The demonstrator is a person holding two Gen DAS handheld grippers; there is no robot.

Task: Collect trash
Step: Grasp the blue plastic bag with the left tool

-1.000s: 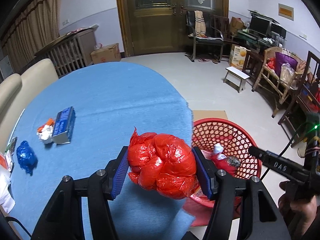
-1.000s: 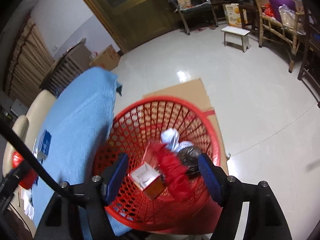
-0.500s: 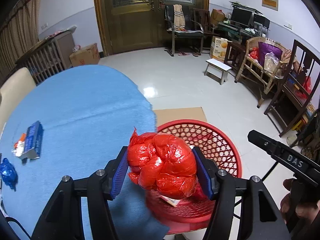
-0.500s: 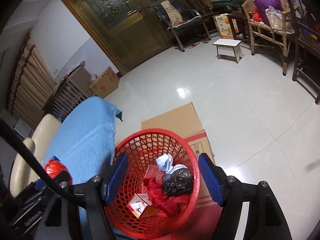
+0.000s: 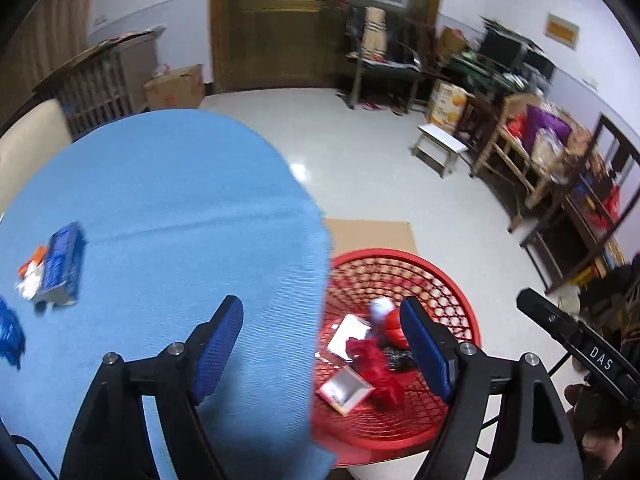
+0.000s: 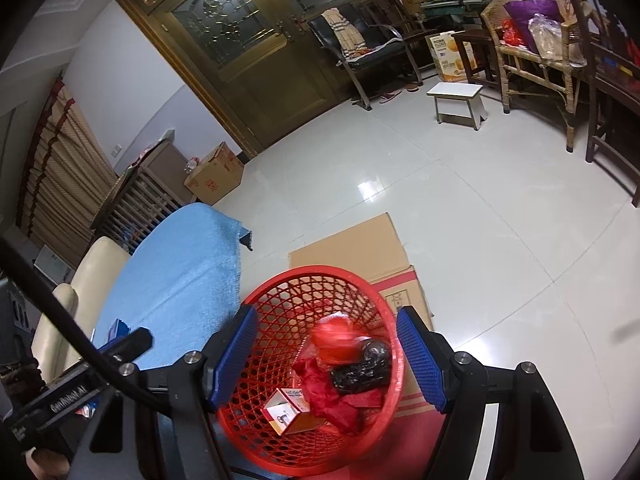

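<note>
My left gripper (image 5: 322, 344) is open and empty, over the edge of the blue table (image 5: 160, 208) and the red basket (image 5: 448, 280). The red plastic bag (image 6: 336, 340) lies in the red basket (image 6: 280, 292) with a black bag (image 6: 360, 376), a red cloth (image 6: 320, 388) and a small box (image 6: 288, 412). My right gripper (image 6: 326, 356) is open and empty above the basket. On the table's left lie a blue box (image 5: 62, 264), a white and orange scrap (image 5: 28, 276) and a blue bag (image 5: 10, 336).
The basket stands on flattened cardboard (image 6: 360, 244) on the white tile floor. A white stool (image 6: 458, 100), wicker chairs (image 6: 536, 52) and a black chair (image 6: 360, 48) stand farther off. A cream sofa (image 6: 80, 296) is beside the table.
My left gripper has opened and the red plastic bag has dropped into the basket. The right gripper has drawn back and higher above the basket.
</note>
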